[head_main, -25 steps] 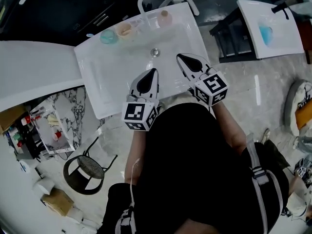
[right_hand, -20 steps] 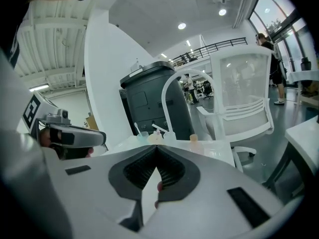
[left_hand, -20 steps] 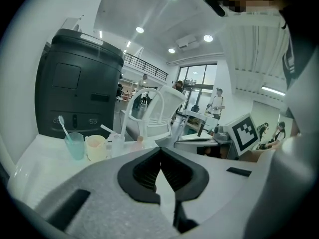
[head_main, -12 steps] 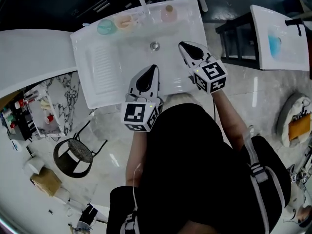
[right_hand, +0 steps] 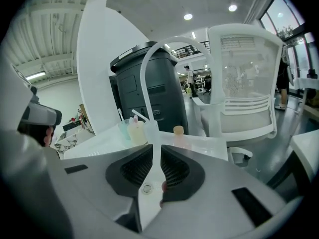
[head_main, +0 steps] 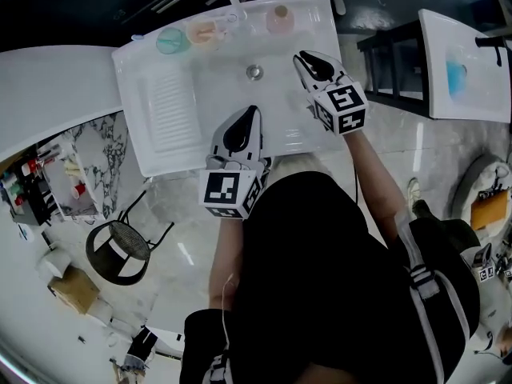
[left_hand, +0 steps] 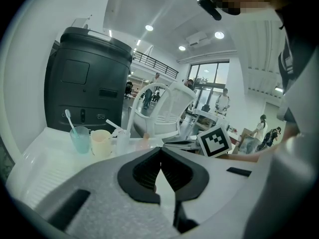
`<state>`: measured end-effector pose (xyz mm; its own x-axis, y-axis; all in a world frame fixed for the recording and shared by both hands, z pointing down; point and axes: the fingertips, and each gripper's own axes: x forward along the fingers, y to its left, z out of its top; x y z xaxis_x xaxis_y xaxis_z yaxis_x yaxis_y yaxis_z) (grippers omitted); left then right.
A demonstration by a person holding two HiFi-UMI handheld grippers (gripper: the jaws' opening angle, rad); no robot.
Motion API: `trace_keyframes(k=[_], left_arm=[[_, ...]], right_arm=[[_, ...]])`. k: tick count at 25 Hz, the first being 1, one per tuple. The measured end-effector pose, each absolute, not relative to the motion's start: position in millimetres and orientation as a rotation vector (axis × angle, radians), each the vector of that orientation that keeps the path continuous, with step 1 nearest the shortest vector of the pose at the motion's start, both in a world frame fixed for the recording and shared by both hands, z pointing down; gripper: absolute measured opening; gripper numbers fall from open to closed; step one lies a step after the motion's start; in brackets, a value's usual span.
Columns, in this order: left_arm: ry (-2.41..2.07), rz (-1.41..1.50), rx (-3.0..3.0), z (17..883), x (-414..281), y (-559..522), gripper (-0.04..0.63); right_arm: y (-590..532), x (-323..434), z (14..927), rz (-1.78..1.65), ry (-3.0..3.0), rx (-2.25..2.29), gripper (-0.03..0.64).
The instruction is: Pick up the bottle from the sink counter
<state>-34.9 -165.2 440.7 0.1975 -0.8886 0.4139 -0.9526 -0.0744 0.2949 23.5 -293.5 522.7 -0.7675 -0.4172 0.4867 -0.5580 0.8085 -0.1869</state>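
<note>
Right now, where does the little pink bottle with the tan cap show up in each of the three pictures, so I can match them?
Head view: the bottle stands near the top centre, at the back edge of the sink counter.
Left gripper view: the bottle is small and faint, a little left of centre.
Right gripper view: the bottle is just right of centre.
Shared landmark: the teal cup, left of the bottle in every view.

White tabletop with a sunken sink, drain near the middle. Along the far edge, from the left: teal cup, cream cup, pale bottle with tan cap, standing upright. Left tongs above the near part of the basin. Right tongs just right of the drain, near the bottle but apart from it, jaws just lately opening, nothing between them.
</note>
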Motion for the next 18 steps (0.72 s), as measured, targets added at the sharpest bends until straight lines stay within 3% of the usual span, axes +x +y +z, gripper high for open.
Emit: trace_keyframes(k=[18], left_arm=[[-1.719, 0.179, 1.964, 447, -38, -183, 0.018]], right_arm=[[-357, -8, 551, 0.332, -2.533, 0.794, 0.104]])
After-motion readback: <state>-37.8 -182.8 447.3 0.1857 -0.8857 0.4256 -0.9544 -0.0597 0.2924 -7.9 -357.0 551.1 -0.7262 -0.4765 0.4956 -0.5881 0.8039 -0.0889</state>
